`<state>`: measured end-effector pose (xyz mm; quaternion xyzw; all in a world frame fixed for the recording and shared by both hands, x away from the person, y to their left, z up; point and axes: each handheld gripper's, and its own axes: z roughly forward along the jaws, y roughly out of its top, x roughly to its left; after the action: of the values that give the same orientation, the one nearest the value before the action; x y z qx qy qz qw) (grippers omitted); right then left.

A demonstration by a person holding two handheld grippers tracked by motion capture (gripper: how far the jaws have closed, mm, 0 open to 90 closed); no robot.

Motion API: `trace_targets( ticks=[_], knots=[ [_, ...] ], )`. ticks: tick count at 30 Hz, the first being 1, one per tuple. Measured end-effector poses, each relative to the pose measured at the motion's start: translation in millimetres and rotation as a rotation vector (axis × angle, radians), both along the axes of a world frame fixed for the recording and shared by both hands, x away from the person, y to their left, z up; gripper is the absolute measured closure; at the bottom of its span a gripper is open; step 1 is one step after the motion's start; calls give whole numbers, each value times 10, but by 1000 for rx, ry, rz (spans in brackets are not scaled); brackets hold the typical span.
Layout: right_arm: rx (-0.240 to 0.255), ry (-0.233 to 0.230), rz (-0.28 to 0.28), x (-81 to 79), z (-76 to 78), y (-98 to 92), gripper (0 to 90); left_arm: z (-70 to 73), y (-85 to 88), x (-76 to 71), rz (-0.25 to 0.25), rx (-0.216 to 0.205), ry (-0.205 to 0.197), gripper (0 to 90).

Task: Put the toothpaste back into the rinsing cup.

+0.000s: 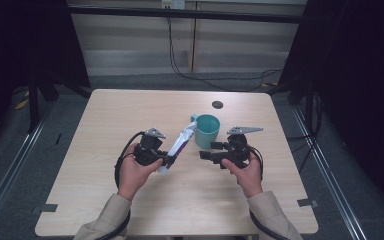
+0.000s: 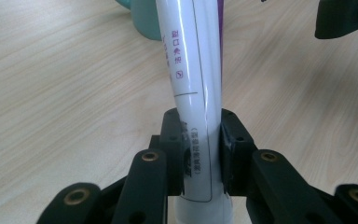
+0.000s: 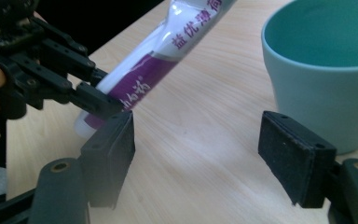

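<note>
1. White and purple plastic, the toothpaste tube sits clamped near its cap end in my left claw, so the long flat end is free to lead.
2. I hold the tube slanted up off the desk, its far end at the rim of the teal cup; that tilt looks meant to drop it into the cup.
3. From above I cannot quite tell whether the tip already rests on the rim or hangs just beside it.
4. My right claw stands open with nothing between its pads, just beside the cup's near wall, likely ready to steady the cup or guide the tube.
5. The cup stands upright on the desk, mouth up, so the tube can slide in.
</note>
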<state>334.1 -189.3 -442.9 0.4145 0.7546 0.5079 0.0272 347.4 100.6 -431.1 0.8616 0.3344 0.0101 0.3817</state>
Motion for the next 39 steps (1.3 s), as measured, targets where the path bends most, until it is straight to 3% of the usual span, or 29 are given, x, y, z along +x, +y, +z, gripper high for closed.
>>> trace_targets(
  ticks=[9,16,22,31,39],
  knots=[
    [81,5,10,48,110,89,283,75,-50,-41,-9,-40,-29,745],
    [93,14,24,87,173,195,299,77,-113,-57,-24,-54,-22,744],
    [99,45,8,141,149,263,328,66,-162,-70,-28,-63,-22,744],
    [159,69,12,185,115,359,438,96,-240,-117,-24,-81,-30,744],
    [329,139,-51,192,92,297,613,93,-258,-125,-27,-114,-28,737]
  ],
)
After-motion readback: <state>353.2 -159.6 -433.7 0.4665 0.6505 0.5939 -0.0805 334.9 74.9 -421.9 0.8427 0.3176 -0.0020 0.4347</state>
